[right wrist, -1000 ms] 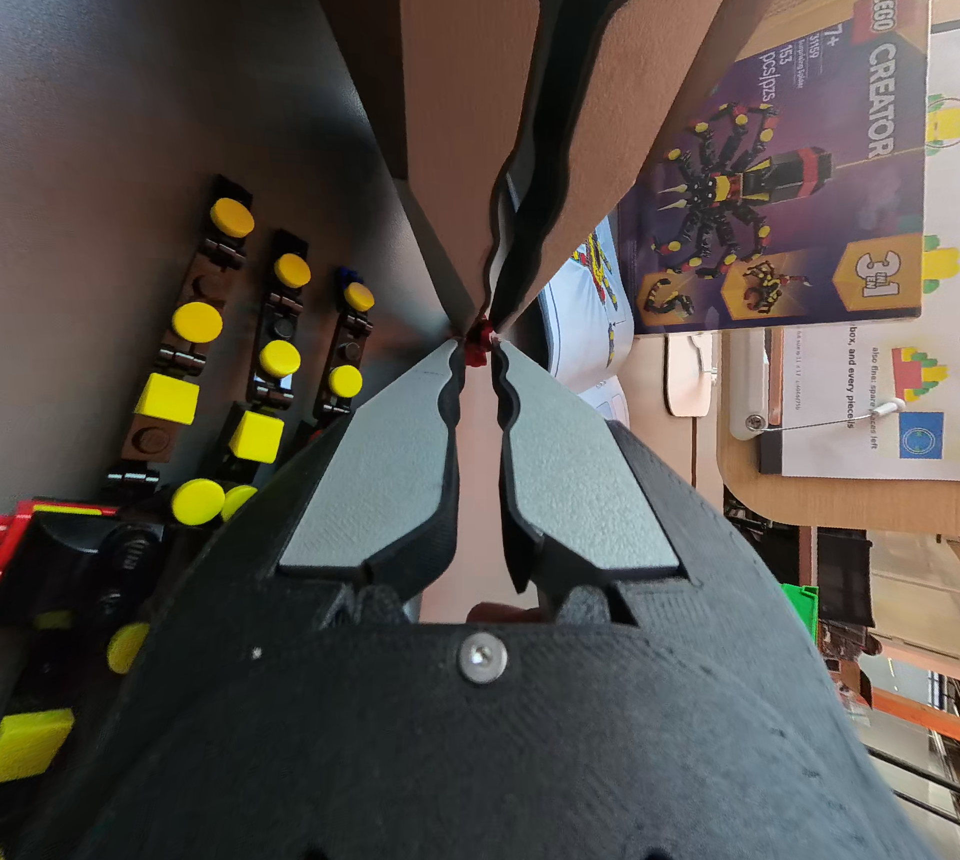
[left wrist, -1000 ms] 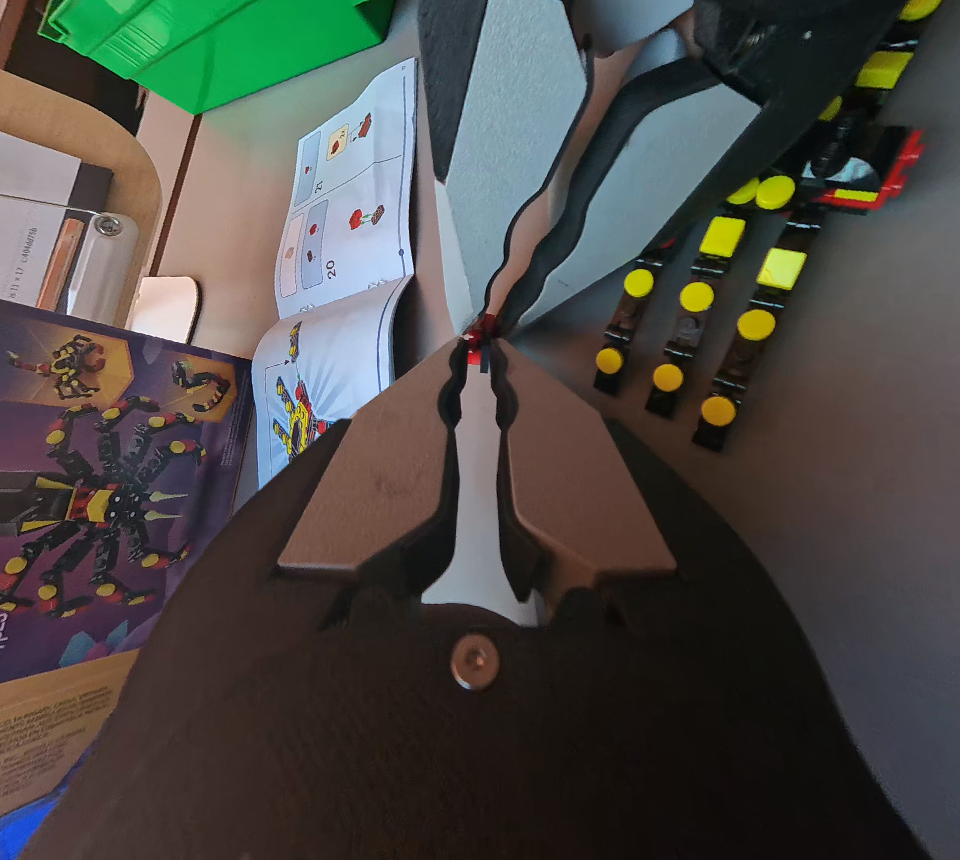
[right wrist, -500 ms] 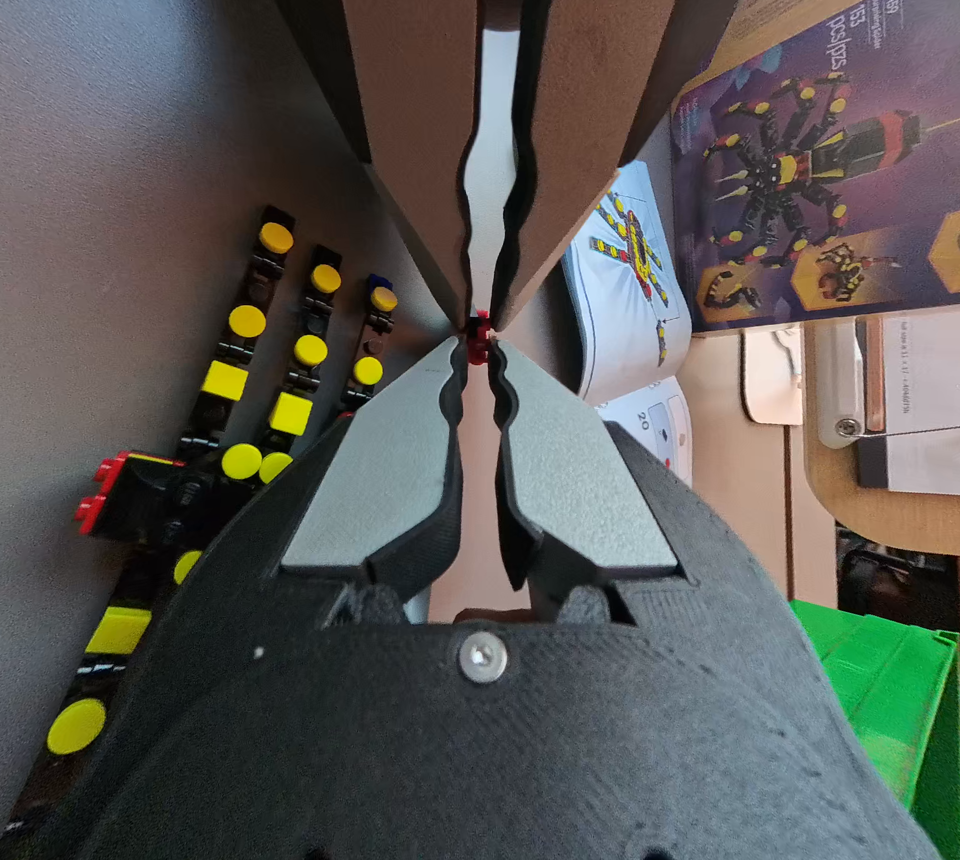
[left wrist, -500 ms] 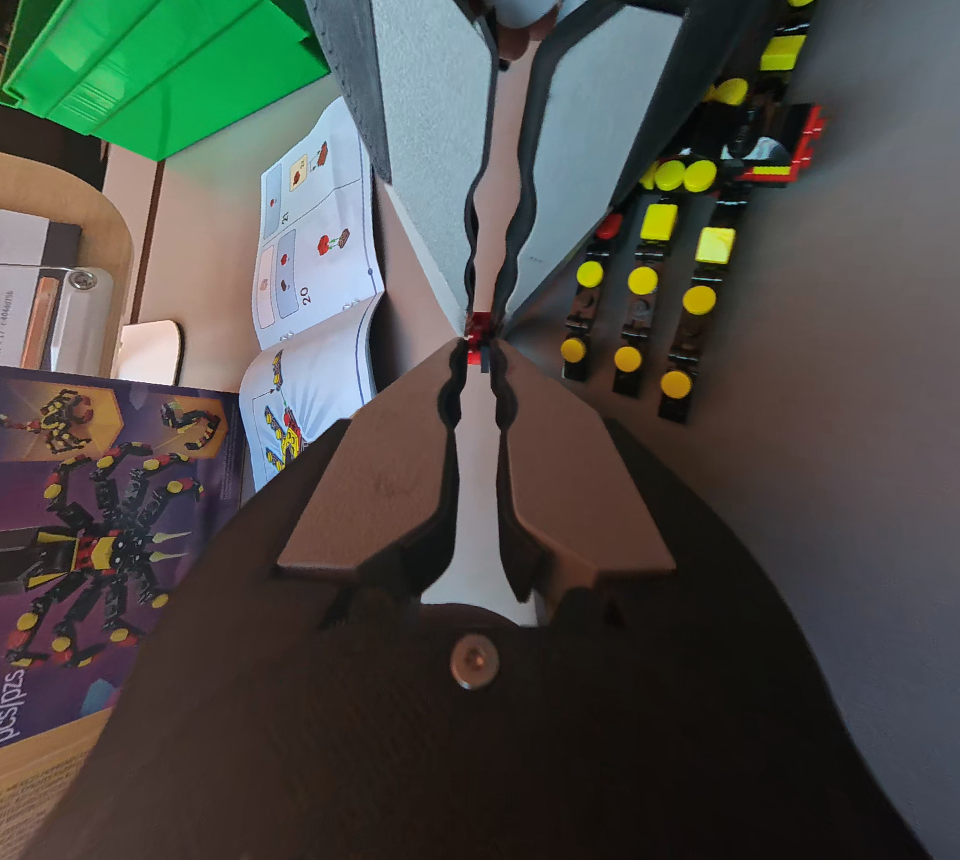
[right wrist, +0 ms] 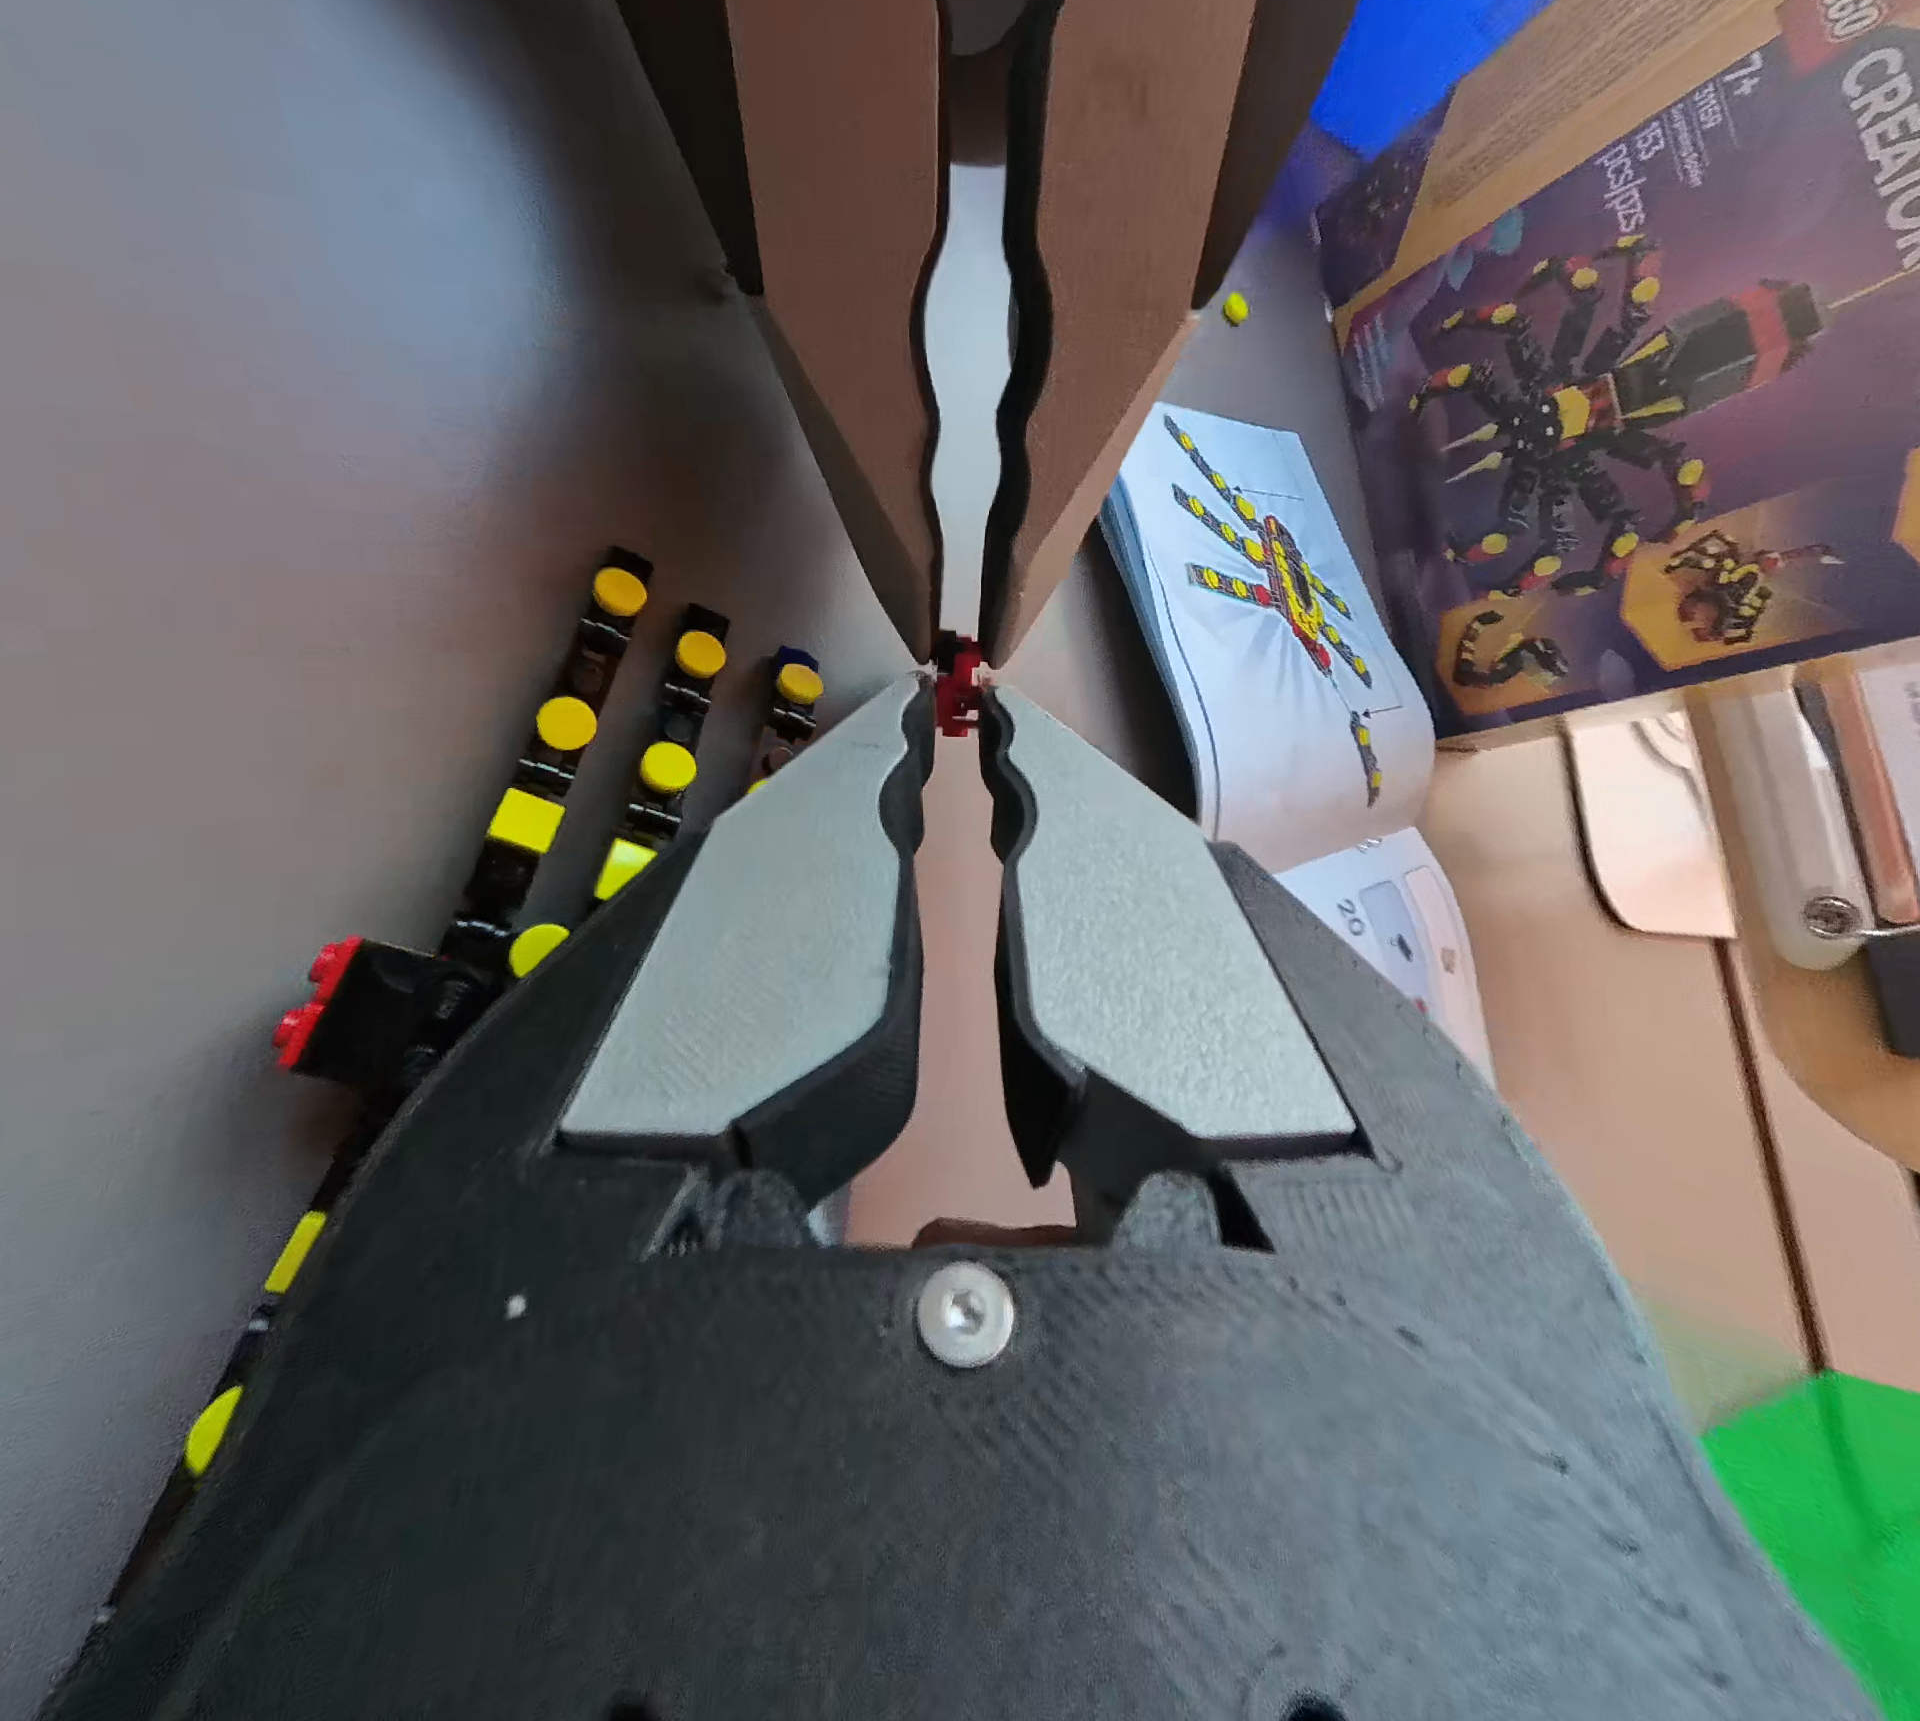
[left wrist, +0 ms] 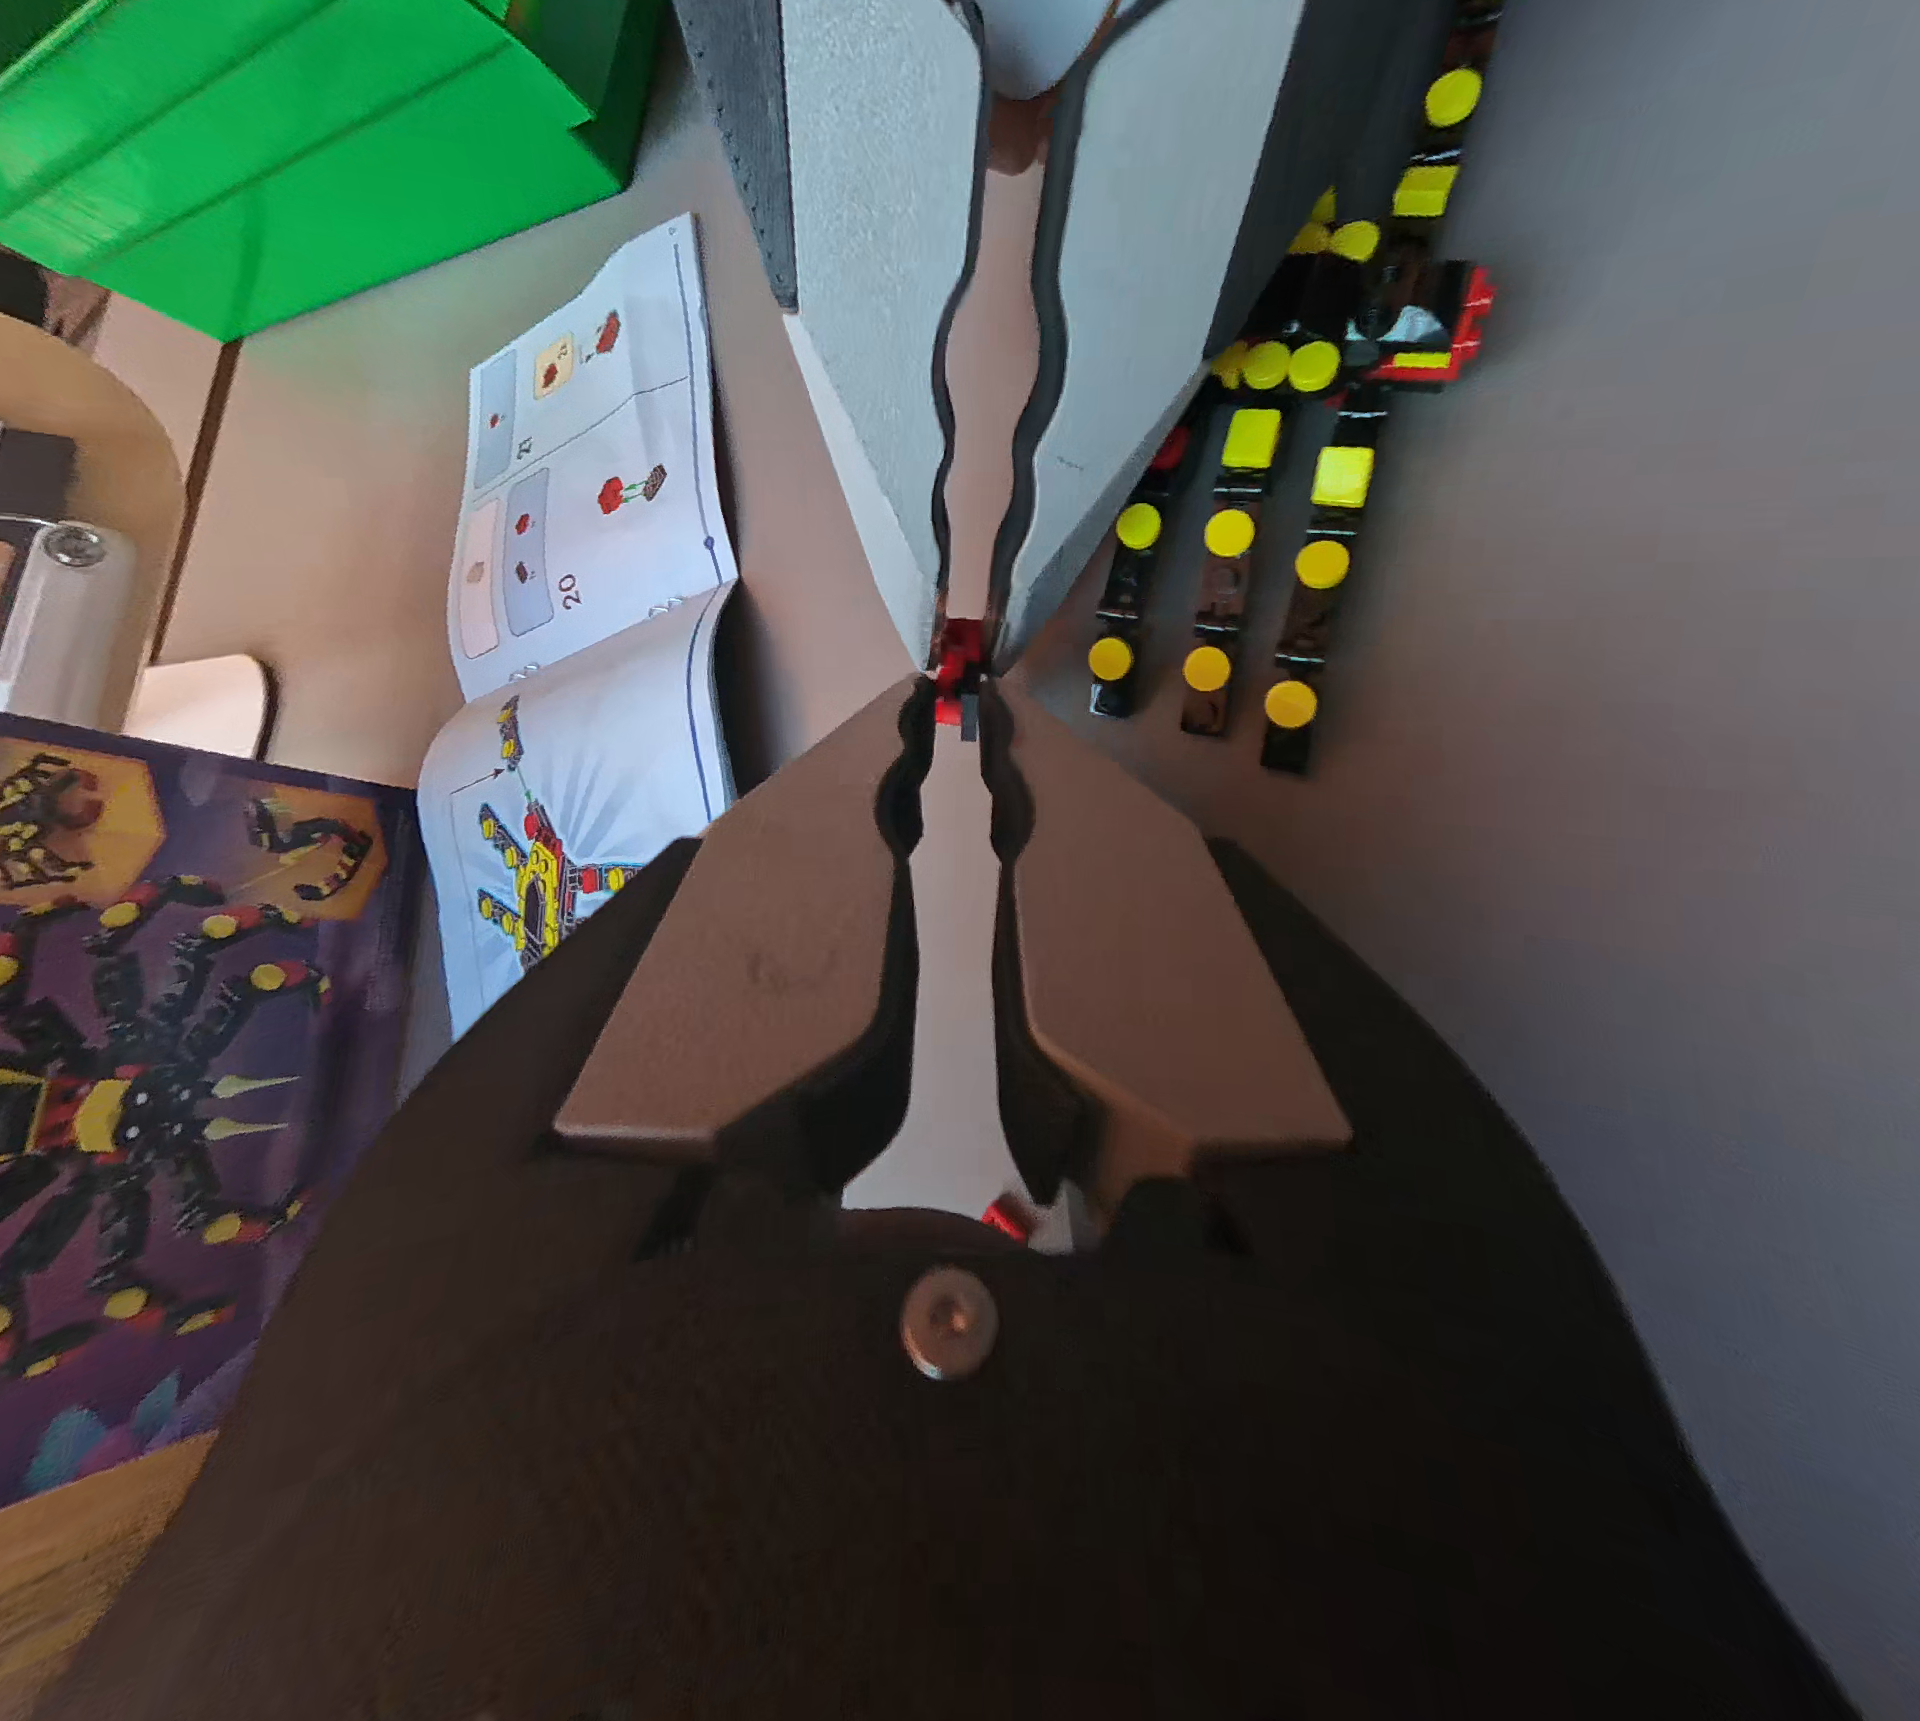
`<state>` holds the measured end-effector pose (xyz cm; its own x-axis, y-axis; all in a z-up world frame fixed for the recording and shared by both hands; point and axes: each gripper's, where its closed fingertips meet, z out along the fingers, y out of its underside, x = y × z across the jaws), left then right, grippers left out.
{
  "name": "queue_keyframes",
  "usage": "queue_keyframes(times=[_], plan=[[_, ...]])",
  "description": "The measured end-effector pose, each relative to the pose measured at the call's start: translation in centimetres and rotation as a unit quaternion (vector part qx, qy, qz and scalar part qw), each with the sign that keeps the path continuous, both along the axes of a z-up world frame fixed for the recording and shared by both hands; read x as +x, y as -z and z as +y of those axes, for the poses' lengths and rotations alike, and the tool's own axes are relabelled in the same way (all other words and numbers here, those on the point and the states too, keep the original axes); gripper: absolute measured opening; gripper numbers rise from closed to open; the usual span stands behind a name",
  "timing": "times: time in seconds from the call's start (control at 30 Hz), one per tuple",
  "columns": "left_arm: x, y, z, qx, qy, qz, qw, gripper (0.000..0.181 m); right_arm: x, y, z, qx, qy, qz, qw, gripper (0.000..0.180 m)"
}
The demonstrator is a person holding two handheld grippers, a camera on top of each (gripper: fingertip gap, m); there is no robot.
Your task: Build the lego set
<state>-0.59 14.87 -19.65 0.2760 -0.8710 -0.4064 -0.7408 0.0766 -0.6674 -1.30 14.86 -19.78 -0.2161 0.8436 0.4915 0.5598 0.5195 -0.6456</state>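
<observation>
Left gripper (left wrist: 954,707): brown-faced, tips pinched nearly together on the small red piece (left wrist: 958,670); it enters the right wrist view from 12 o'clock (right wrist: 957,641).
Right gripper (right wrist: 955,703): grey-faced, black-bodied, tips likewise closed on the same red piece (right wrist: 957,684), meeting the other gripper tip to tip (it comes in from 12 o'clock in the left wrist view (left wrist: 967,627)).
Red piece: tiny, with a dark bit at one end, held off the table between both pairs of tips; its exact shape is too small to tell.
Legs (left wrist: 1210,591): three black strips with yellow round and square tiles, lying side by side at 2 o'clock of the tips in the left wrist view, at 9 o'clock in the right (right wrist: 613,736).
Body (left wrist: 1403,331): black and red block, joined to the legs' far ends.
Table (left wrist: 1662,736): grey, bare beyond the legs.
Instruction booklet (left wrist: 592,632): open, at 9 o'clock of the tips.
Set box (left wrist: 156,1048): purple, at 8 o'clock.
Green bin (left wrist: 291,61): at 11 o'clock.
</observation>
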Motion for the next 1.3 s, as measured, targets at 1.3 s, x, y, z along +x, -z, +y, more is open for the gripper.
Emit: queue_keyframes(times=[1.3], plan=[[1.1, -12.0, -2.5, 0.015, 0.117, -0.439, 0.891, 0.005, 1.4, -11.1, -2.1, -0.184, -0.065, 0.263, 0.945, 0.01]])
